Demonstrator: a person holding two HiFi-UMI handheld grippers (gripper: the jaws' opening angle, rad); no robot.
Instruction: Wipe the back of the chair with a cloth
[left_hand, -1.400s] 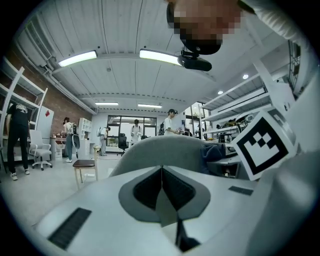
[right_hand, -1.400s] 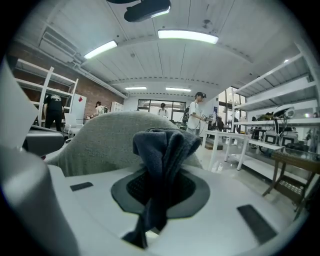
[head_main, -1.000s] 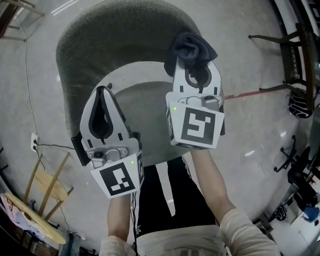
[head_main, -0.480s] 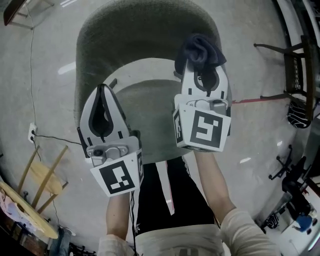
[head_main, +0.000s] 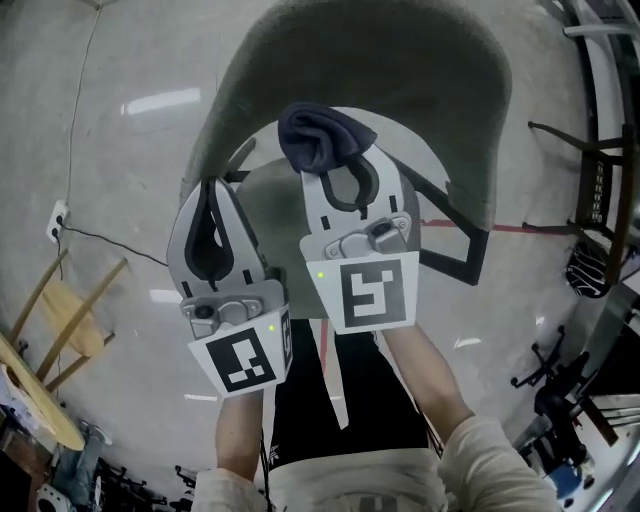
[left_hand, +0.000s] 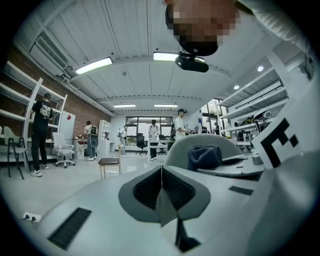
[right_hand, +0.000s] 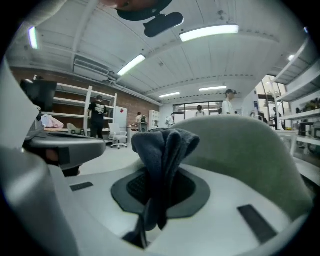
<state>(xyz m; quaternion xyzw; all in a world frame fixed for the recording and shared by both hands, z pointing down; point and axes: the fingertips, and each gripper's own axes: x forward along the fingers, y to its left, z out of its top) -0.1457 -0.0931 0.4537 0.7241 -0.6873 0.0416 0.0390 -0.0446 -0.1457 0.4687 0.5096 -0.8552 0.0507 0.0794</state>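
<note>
Right claw gripping dark cloth (bunched), near chair back

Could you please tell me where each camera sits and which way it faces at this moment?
Head view: on the person's head, facing steeply down at the grey-green padded chair back; both forearms, left gripper and right gripper show.
Left gripper view: on the left gripper, facing along its shut, empty jaws into the room; the right gripper's side shows.
Right gripper view: on the right gripper, facing the chair back along jaws clamping the dark blue cloth.
Shared: all three show cloth and chair back.
</note>
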